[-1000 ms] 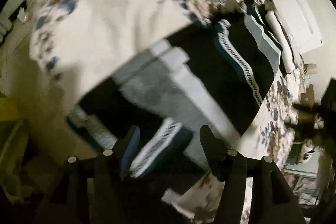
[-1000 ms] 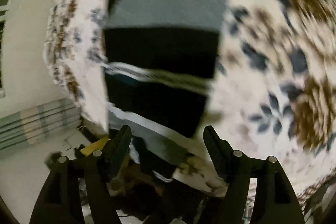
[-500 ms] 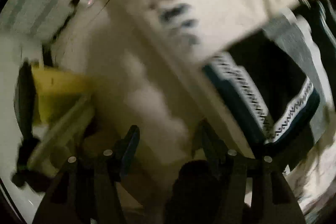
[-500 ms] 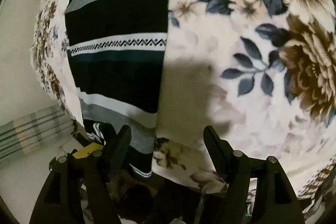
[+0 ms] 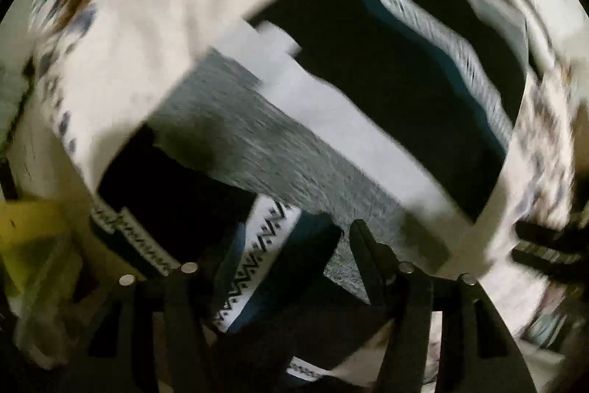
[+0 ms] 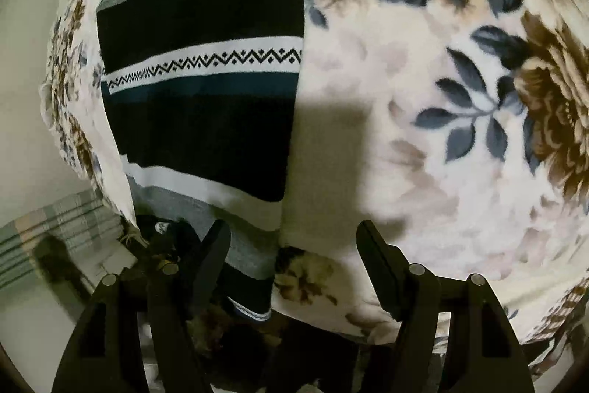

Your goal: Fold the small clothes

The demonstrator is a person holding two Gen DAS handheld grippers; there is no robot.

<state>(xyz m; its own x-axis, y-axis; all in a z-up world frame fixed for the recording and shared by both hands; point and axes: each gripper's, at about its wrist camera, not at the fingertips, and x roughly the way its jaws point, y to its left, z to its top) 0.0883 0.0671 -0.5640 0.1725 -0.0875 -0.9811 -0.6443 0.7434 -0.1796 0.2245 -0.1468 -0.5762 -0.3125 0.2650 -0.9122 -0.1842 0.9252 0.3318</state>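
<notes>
Left gripper point(image 5: 294, 242) fingers spread over striped garment point(image 5: 331, 150) (blurred); right gripper point(image 6: 292, 242) wide, empty.

One striped garment point(image 6: 206, 91) lies on one floral blanket point(image 6: 423, 142), with two grippers in view, the left gripper point(image 5: 294, 245) and the right gripper point(image 6: 292, 245), each showing two black fingers spread apart.
</notes>
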